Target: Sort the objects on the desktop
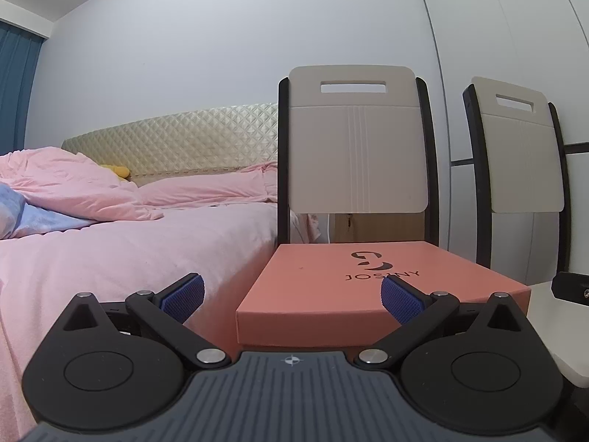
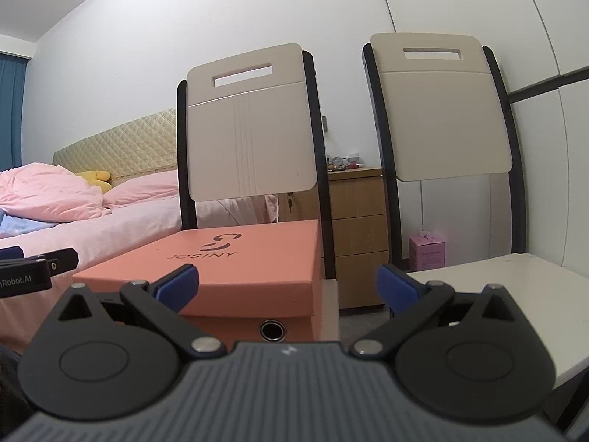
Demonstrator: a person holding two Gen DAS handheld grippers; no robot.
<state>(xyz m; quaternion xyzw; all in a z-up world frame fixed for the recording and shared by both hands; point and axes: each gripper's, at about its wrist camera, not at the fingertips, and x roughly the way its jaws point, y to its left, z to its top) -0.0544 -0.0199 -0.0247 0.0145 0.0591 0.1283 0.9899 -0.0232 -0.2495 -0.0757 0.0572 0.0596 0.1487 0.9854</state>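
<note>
A salmon-pink shoebox (image 1: 353, 287) marked JOSINY lies on the seat of the left chair, just ahead of my left gripper (image 1: 292, 300), which is open and empty. In the right wrist view the shoebox (image 2: 235, 261) sits ahead and left of my right gripper (image 2: 287, 289), also open and empty. The left gripper's tip (image 2: 40, 267) shows at the left edge there. The right gripper's tip (image 1: 570, 287) shows at the right edge of the left wrist view. No small desktop objects are in view.
Two beige chairs with black frames (image 2: 250, 121) (image 2: 445, 110) stand against the white wall. A white seat or tabletop (image 2: 515, 287) lies right. A pink-covered bed (image 1: 129, 243) lies left. A wooden drawer unit (image 2: 359, 235) and pink tissue box (image 2: 427, 252) stand behind.
</note>
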